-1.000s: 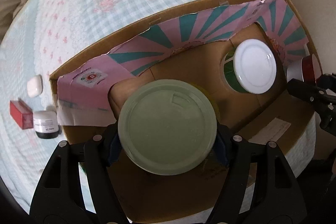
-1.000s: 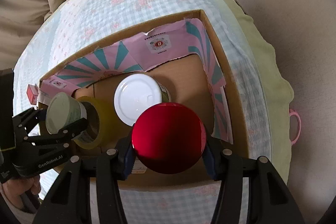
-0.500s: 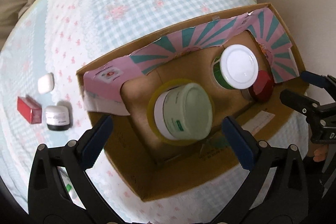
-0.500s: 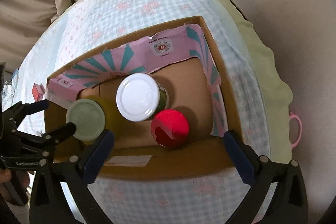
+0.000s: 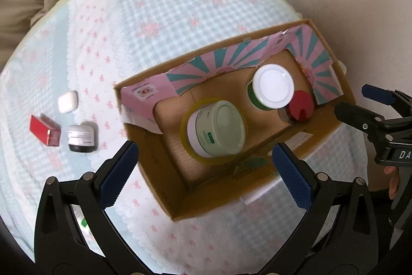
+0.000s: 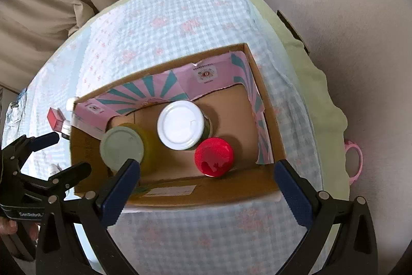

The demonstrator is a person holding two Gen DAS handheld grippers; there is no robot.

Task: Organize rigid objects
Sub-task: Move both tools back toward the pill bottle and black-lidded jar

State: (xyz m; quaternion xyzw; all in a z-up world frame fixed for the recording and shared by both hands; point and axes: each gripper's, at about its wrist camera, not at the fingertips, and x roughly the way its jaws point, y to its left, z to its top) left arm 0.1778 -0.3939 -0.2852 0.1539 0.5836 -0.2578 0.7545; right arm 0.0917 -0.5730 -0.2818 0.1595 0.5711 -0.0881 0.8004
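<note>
Covering a rounded cushion, blue gingham cloth [image 5: 164, 17] with pink bows. Sitting near cloth's right edge, open cardboard box [image 5: 164, 172] with pink-and-teal lining, long axis running left to right. Standing upright inside, lids up: pale-green-lidded jar [image 5: 219, 128] toward box's left end, white-lidded jar [image 5: 273, 86] at middle, red-capped jar [image 6: 213, 156] just beside it toward front wall. Resting outside box's left end: black-and-white jar [image 5: 82, 138], red carton [image 5: 43, 130], white case [image 5: 67, 101]. Hovering above, left gripper [image 5: 203, 174] and right gripper [image 6: 208, 187], both spread wide, holding nothing.
</note>
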